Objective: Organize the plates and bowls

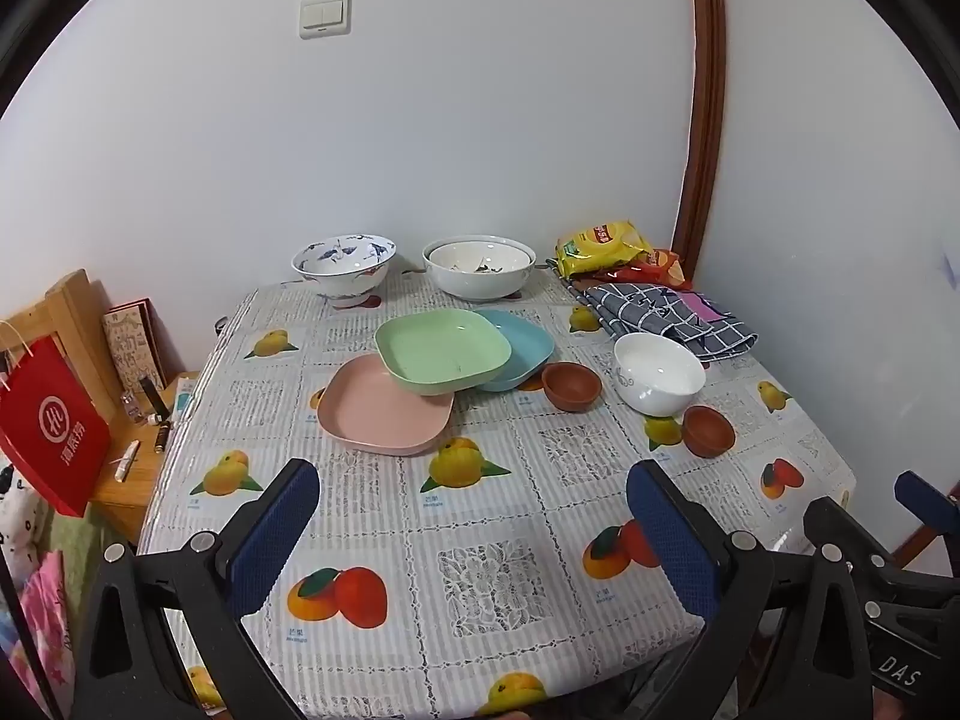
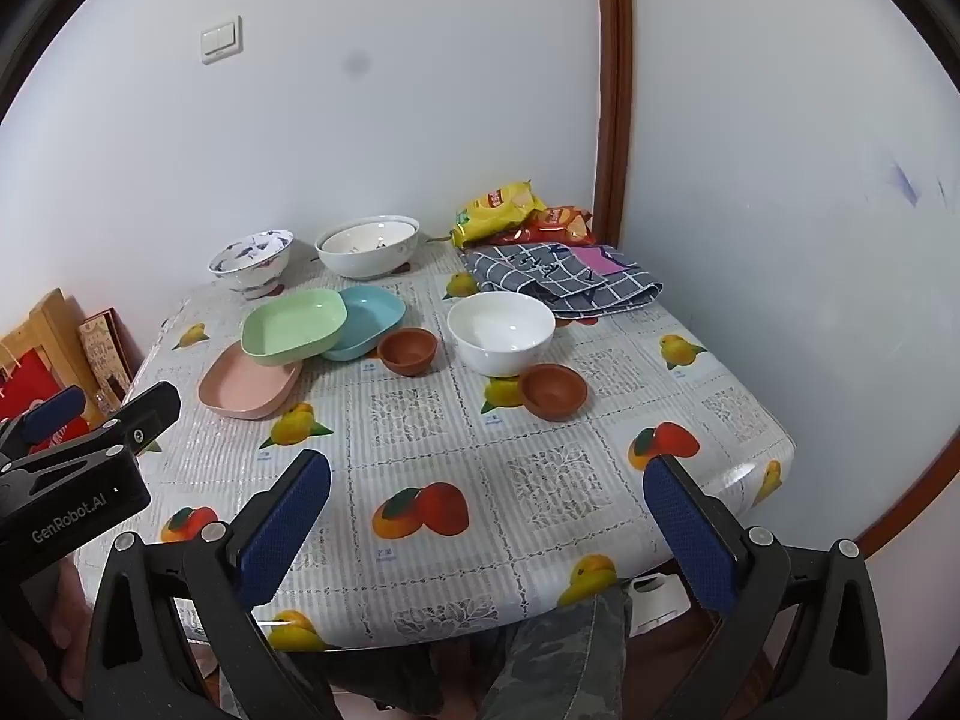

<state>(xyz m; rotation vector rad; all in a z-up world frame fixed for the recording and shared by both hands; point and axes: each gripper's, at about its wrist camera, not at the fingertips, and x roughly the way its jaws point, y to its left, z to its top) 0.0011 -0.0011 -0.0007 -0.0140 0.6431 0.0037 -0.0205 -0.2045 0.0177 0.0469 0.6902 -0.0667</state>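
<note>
Your left claw (image 1: 474, 531) and right claw (image 2: 487, 525) both hang spread wide and empty above the counter's (image 2: 432, 450) near edge. On the counter you have: a green plate (image 1: 443, 355) overlapping a pink plate (image 1: 384, 414) and a blue plate (image 1: 521, 354); two brown bowls (image 2: 408, 350) flanking a white bowl (image 2: 501, 332); a patterned bowl (image 1: 343, 268) and a wide white bowl (image 1: 479, 267) at the wall.
</note>
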